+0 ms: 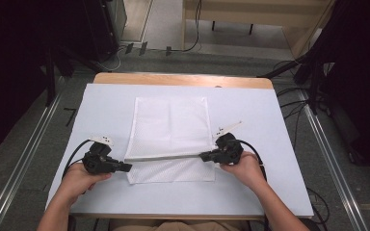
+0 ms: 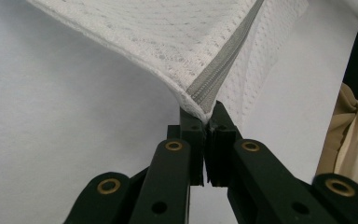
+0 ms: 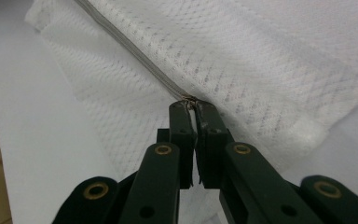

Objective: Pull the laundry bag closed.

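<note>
1. The white mesh bag [image 1: 171,139] lies flat in the middle of the table [image 1: 106,103], with its near part toward the table's near edge and a grey zipper [image 1: 166,158] running across it from left to right

2. The left gripper [image 1: 125,166] is clamped tight on the left end of that zipper edge; in the left gripper view the corner [image 2: 200,105] sits pinched right between the jaws and the fabric rises away from them

3. The right gripper [image 1: 204,156] is also closed down on the zipper [image 3: 135,56], at its right end, where something small and brownish [image 3: 189,99] sits at the tips, maybe the pull, can't say for sure

4. What could go wrong: the bites are tiny, right on the seam, so pulling the two ends apart too hard could pop the cloth out of one side or snag the mesh

5. Lifting unevenly would let the loose lower flap [image 1: 173,174] sag and crease

6. Materials: thin open-weave mesh, soft and floppy, rectangular; the table cover is smooth, matte and pale
</note>
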{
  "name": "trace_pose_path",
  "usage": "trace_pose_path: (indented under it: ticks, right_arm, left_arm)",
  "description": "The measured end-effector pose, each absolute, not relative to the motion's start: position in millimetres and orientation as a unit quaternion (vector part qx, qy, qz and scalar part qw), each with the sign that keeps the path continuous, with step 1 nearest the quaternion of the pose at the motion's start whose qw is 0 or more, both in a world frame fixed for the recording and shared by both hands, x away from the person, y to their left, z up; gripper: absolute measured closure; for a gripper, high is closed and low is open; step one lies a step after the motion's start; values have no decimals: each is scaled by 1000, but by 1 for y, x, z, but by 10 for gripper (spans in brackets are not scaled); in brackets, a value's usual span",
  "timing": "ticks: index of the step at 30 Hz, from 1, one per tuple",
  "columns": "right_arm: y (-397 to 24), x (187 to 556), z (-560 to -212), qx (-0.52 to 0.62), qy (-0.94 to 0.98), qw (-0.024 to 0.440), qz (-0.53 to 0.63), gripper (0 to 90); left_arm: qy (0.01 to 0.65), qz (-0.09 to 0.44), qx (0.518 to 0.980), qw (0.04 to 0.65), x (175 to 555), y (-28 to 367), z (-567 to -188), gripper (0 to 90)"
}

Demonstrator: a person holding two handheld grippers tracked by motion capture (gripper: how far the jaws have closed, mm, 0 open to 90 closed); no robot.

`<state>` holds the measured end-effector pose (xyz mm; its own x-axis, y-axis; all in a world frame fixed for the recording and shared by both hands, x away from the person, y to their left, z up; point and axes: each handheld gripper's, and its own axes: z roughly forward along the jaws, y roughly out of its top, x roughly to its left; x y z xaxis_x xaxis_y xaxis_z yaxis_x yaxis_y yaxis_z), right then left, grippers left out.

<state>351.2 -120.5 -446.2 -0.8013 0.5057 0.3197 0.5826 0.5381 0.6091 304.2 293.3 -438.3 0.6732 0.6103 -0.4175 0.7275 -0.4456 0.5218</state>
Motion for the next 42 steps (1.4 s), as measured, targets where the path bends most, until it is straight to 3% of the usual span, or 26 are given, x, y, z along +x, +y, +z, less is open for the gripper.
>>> trace_pose_path:
  ticks: [24, 32, 35, 42]
  right_arm:
    - [-130, 348, -445, -323, -874, 50, -359, 875]
    - [-132, 352, -446, -338, -863, 51, -372, 806]
    - [-133, 351, -445, -337, -858, 35, -386, 694]
    - [-141, 353, -440, -353, -843, 20, -405, 591]
  left_arm:
    - [406, -86, 844, 340, 304, 297, -443, 862]
    - [414, -67, 837, 351, 305, 297, -441, 675]
    - [425, -51, 829, 361, 306, 299, -439, 584]
    - [439, -36, 811, 386, 306, 306, -433, 445]
